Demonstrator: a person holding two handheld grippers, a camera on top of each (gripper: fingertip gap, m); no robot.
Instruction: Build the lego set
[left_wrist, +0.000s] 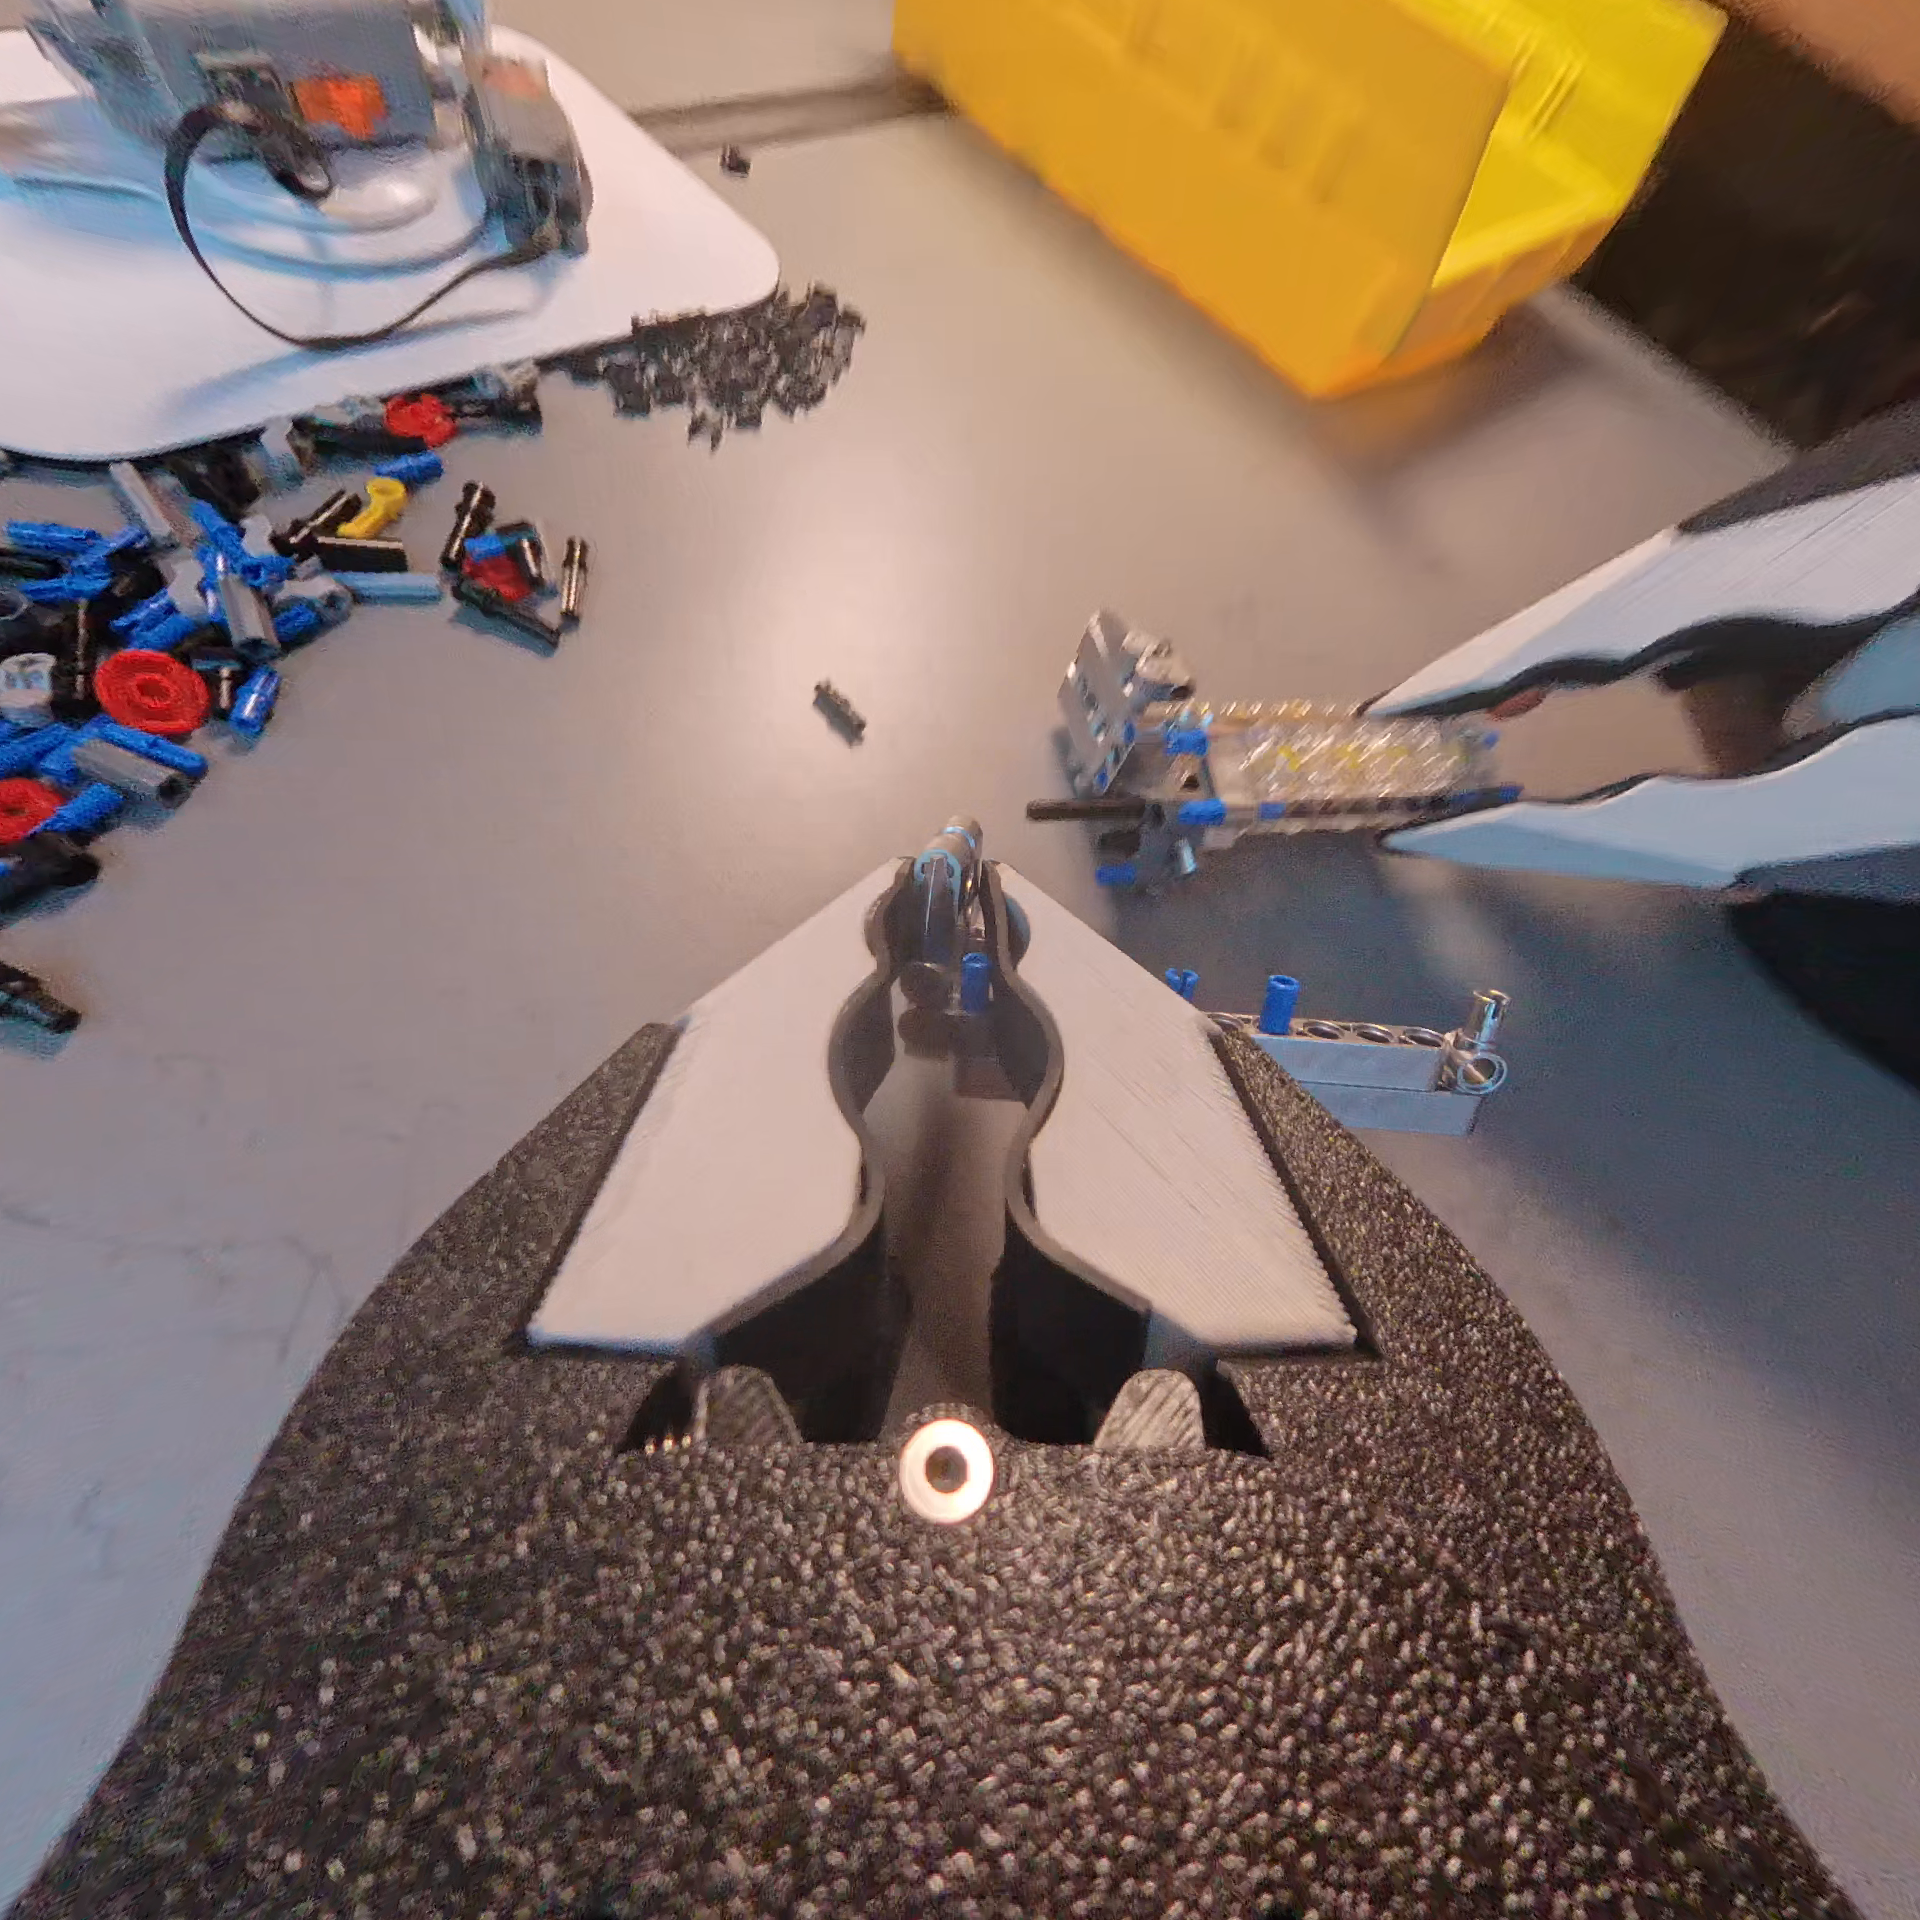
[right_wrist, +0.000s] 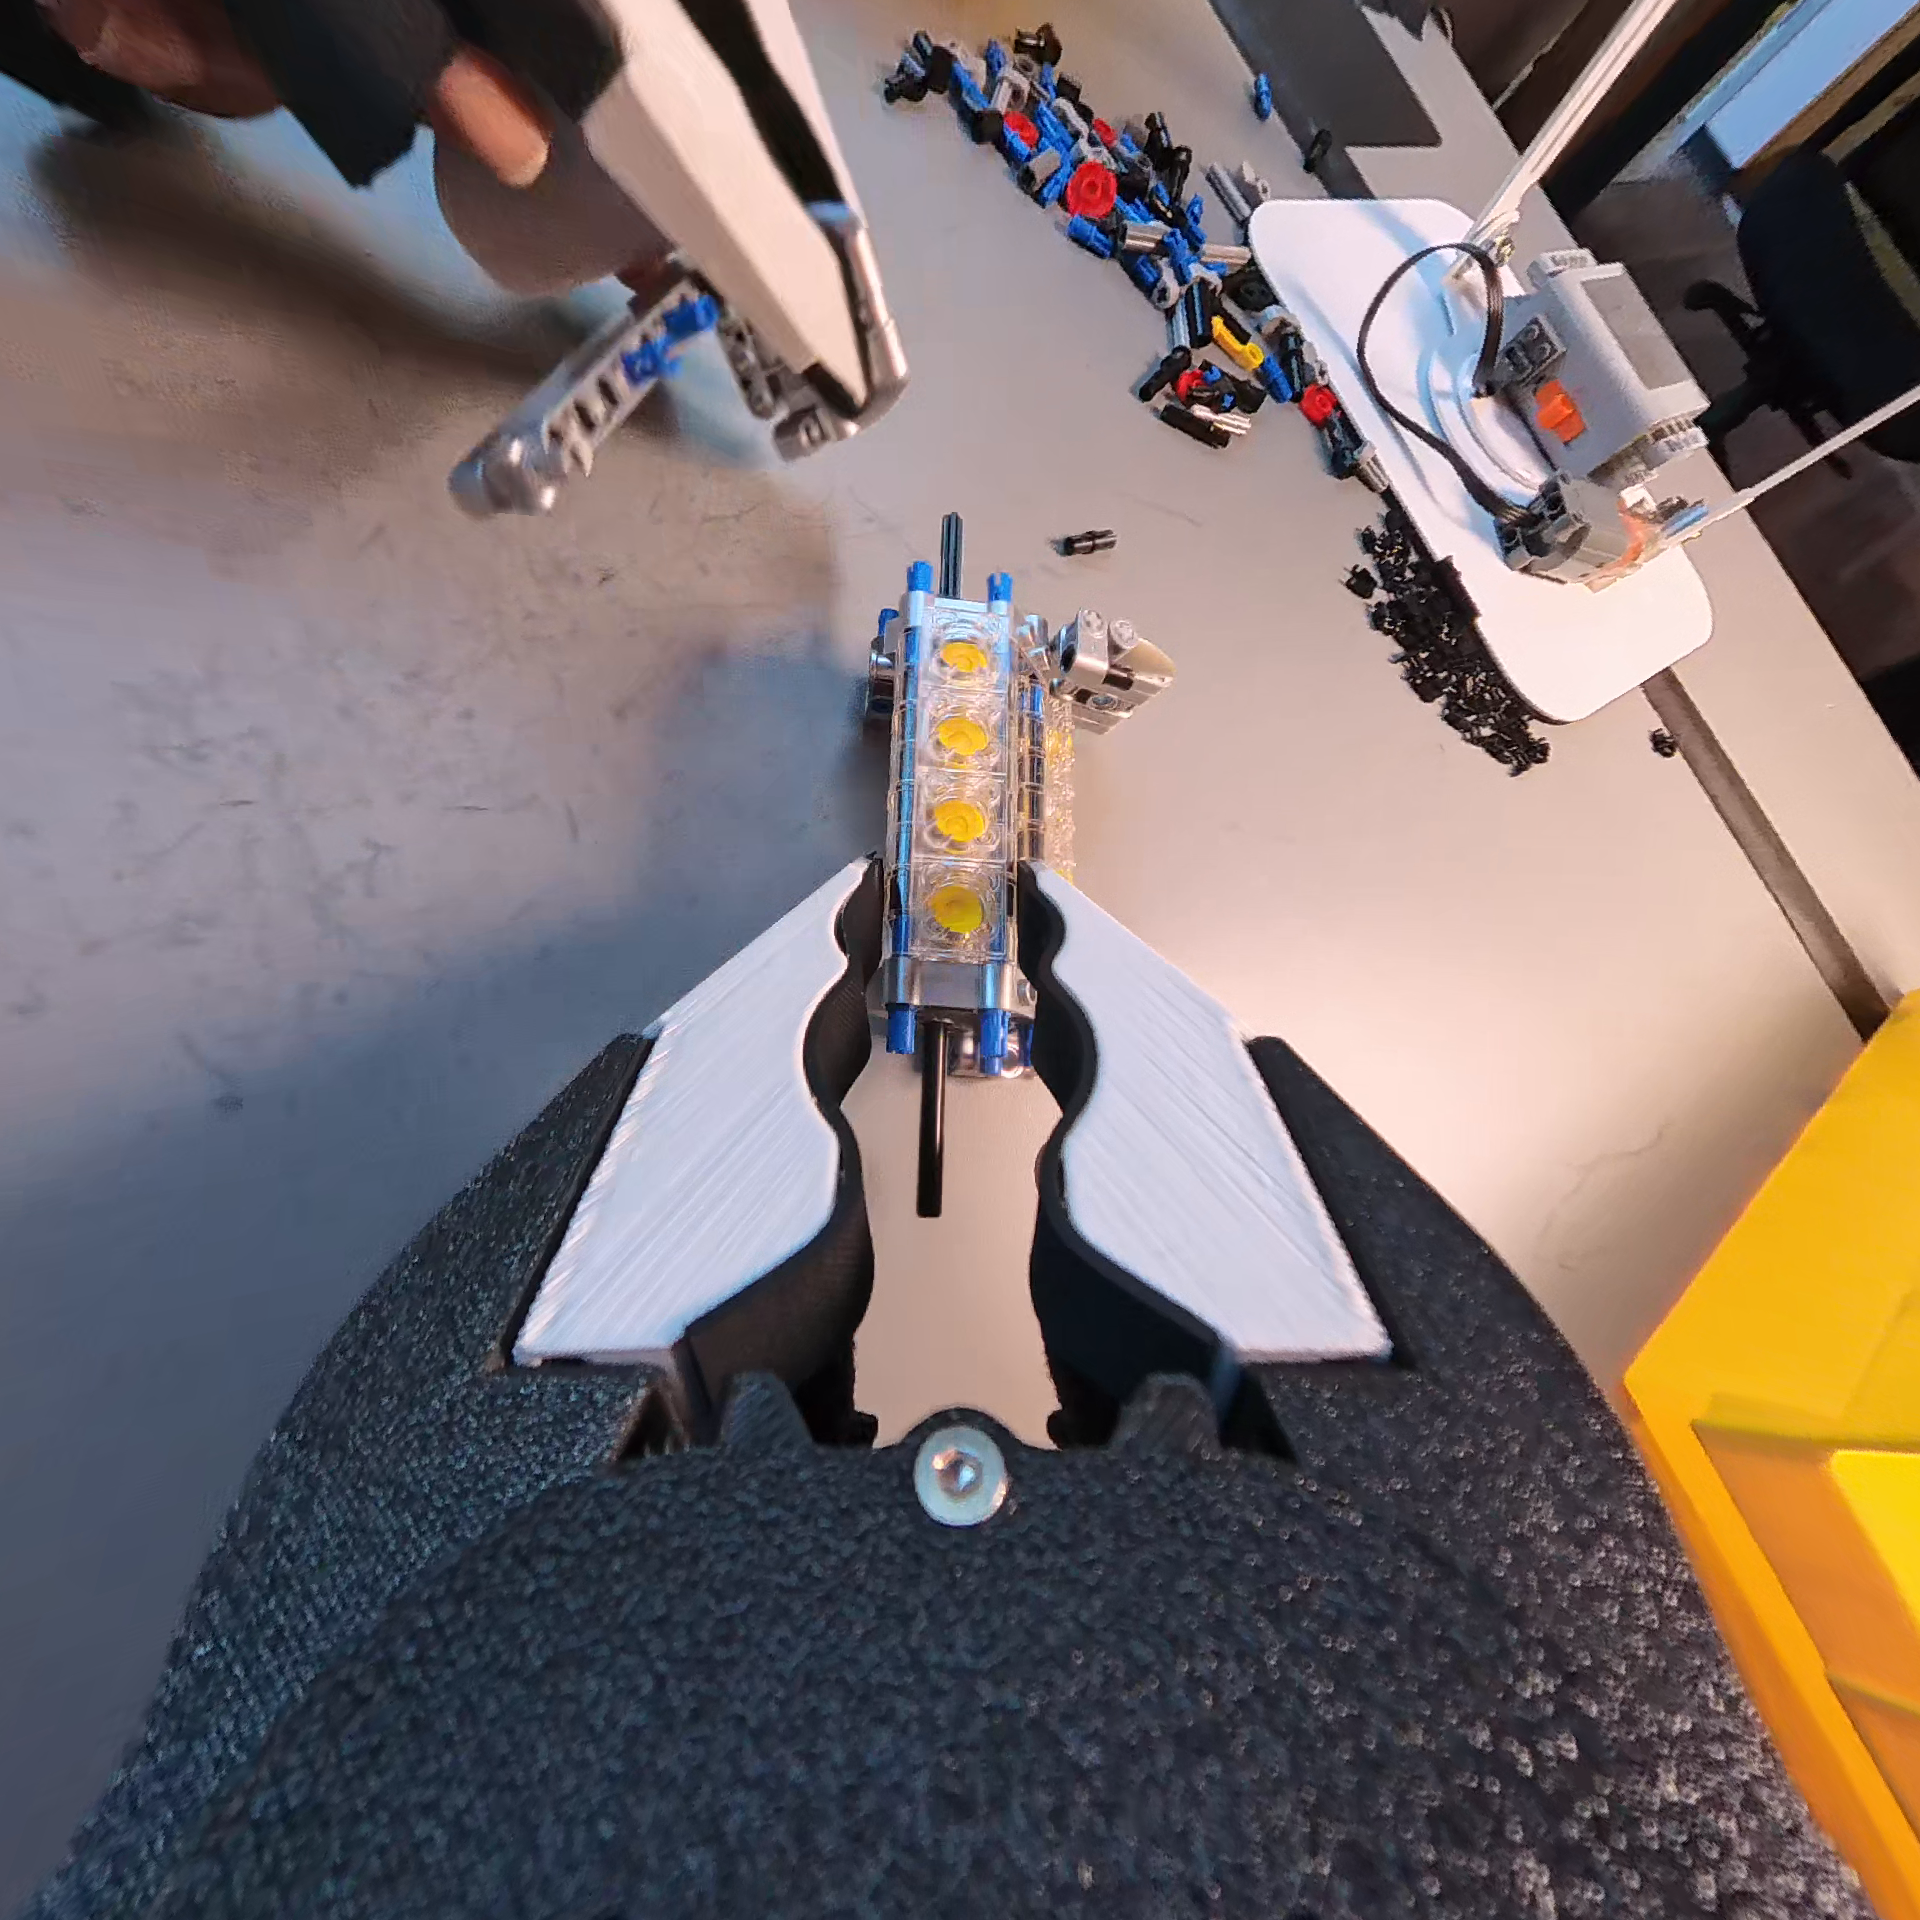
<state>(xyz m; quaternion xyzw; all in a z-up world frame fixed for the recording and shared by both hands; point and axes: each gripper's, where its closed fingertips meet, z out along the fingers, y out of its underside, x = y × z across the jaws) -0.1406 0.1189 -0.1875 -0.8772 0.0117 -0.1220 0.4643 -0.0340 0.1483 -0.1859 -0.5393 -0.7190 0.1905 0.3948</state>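
Right gripper (right_wrist: 951, 914) is clamping the clear cylinder block (right_wrist: 951, 790) near its rear end, black axle trailing between the jaws; grip wants keeping square. Left gripper (left_wrist: 951, 883) is pinching a grey beam assembly (right_wrist: 582, 426), raised beyond. Loose parts pile (right_wrist: 1143, 197) is lying farthest.

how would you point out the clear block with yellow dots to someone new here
Start at the yellow bin, then look to the grey table beside it. The clear block lies there, its near end between the right claw's fingers. It alone shows four yellow dots in a row.
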